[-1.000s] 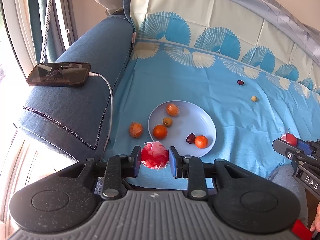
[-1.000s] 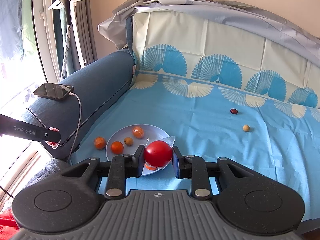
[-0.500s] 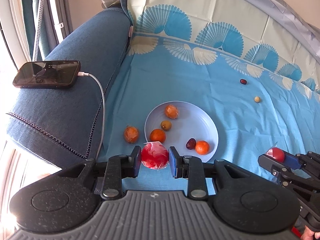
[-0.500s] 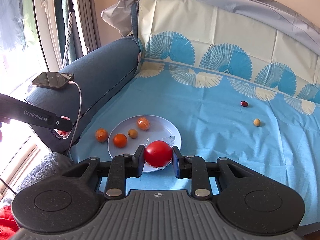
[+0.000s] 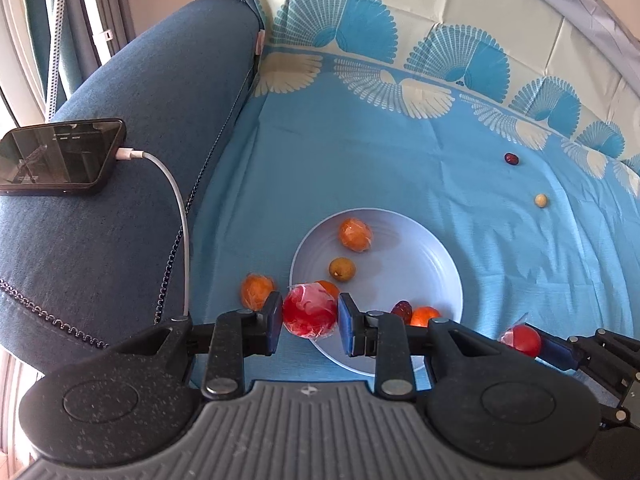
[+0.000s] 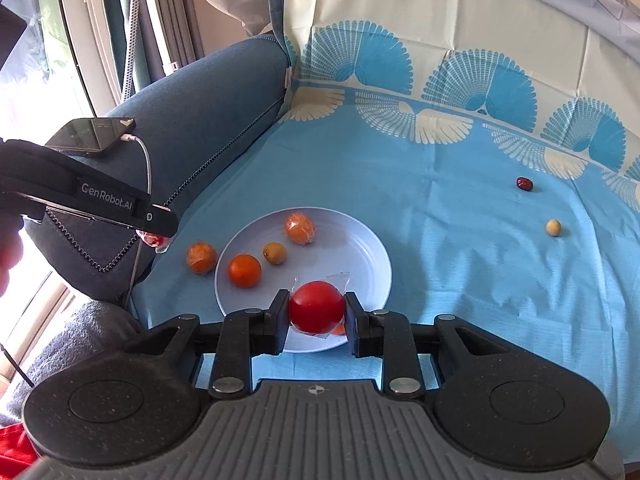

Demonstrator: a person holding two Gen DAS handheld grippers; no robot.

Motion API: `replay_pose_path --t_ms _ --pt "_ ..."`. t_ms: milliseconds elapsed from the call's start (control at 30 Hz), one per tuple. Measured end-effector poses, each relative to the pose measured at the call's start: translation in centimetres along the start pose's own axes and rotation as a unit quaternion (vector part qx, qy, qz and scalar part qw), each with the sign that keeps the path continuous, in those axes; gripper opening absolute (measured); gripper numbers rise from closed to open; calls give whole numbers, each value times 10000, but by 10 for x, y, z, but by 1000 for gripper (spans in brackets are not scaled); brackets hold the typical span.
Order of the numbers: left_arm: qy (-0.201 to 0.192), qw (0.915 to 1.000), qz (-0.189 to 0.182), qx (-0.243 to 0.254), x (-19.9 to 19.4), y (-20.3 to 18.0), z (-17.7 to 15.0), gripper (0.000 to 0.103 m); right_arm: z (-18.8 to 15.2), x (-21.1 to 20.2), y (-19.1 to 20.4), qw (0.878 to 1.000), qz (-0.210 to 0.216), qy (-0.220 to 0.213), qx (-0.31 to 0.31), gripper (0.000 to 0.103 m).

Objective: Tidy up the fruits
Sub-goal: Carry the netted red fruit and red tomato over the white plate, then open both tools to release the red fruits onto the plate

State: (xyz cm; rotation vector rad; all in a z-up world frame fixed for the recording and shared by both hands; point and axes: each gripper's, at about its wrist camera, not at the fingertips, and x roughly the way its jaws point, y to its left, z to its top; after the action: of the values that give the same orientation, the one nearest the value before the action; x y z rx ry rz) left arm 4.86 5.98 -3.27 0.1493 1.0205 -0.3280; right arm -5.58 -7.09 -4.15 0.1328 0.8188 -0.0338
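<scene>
Left gripper (image 5: 309, 317) clamped on a plastic-wrapped red fruit (image 5: 309, 312), held above the near-left rim of the pale plate (image 5: 420, 264). Right gripper (image 6: 317, 314) clamped on a red tomato-like fruit (image 6: 317, 306) in loose clear wrap, hanging over the plate's near edge.

On the plate, just past the left gripper's fingers: an orange (image 5: 329, 288) half hidden behind the held fruit, a small brownish-green round fruit (image 5: 342, 269) beyond it, a wrapped orange (image 5: 355, 234) at the far side. To the right of the fingers, at the near rim, a dark red date-like fruit (image 5: 402, 309) touching another orange (image 5: 425, 315).

Off the plate, just left of the left gripper's left finger, a wrapped orange (image 5: 256, 290) lies on the blue sofa cover (image 5: 360, 152). Far ahead and to the right, well apart from the plate: a dark red fruit (image 5: 511, 159) and a small pale yellow round fruit (image 5: 541, 200).

Further left, a black phone (image 5: 60, 162) lies on the blue sofa armrest (image 5: 140, 120) with a white charging cable (image 5: 176, 200) plugged in, trailing down toward the gripper.

In the right wrist view the left gripper comes in from the left, its fruit just showing under the tip.
</scene>
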Motion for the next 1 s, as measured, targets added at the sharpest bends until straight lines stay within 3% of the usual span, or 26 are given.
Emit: replay_pose_path --t_ms 867,900,933,967,1000 --pt "387 9982 194 418 133 -17 31 36 13 124 0 9979 170 601 -155 30" --pt "384 9981 172 451 135 -17 32 52 14 127 -1 9978 188 609 -170 30" --pt "355 9982 150 451 135 -17 34 82 15 129 -1 9980 190 582 -160 31" --pt "270 9986 162 424 133 -17 36 96 16 129 -1 9983 197 529 -158 39" --pt "91 9990 173 396 126 -16 35 102 18 128 0 9985 196 484 -174 48"
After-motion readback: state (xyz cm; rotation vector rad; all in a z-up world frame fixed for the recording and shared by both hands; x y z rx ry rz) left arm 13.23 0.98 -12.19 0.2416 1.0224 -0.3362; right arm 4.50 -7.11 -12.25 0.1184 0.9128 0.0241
